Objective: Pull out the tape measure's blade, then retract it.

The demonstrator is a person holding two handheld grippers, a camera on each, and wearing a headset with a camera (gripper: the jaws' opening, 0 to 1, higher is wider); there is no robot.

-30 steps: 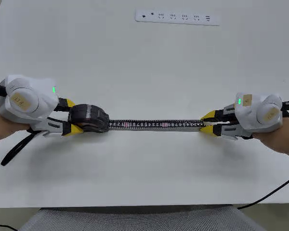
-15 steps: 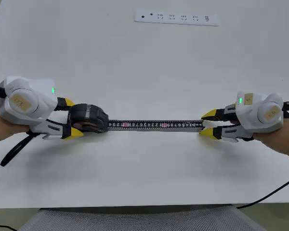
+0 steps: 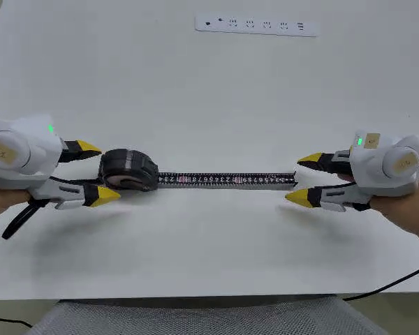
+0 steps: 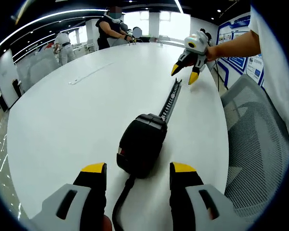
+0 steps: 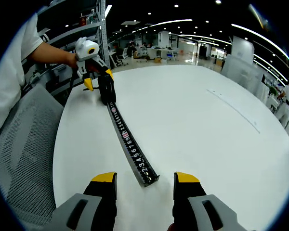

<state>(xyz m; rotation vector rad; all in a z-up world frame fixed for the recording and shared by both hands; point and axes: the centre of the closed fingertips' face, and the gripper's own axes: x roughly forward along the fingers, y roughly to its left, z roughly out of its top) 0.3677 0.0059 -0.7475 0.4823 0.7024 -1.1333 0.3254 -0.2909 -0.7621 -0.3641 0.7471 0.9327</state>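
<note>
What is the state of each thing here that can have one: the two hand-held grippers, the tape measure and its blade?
Left hand-held gripper: open, its jaws stand clear of the case.
Right hand-held gripper: open, with the blade's end lying between its jaws, not gripped.
Tape measure: rests on the table, not held.
Blade: pulled out, lying straight along the table.

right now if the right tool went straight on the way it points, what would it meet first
Most likely the free end of the blade, lying on the table just ahead of the right tool, roughly in line with the gap between its open jaws.
</note>
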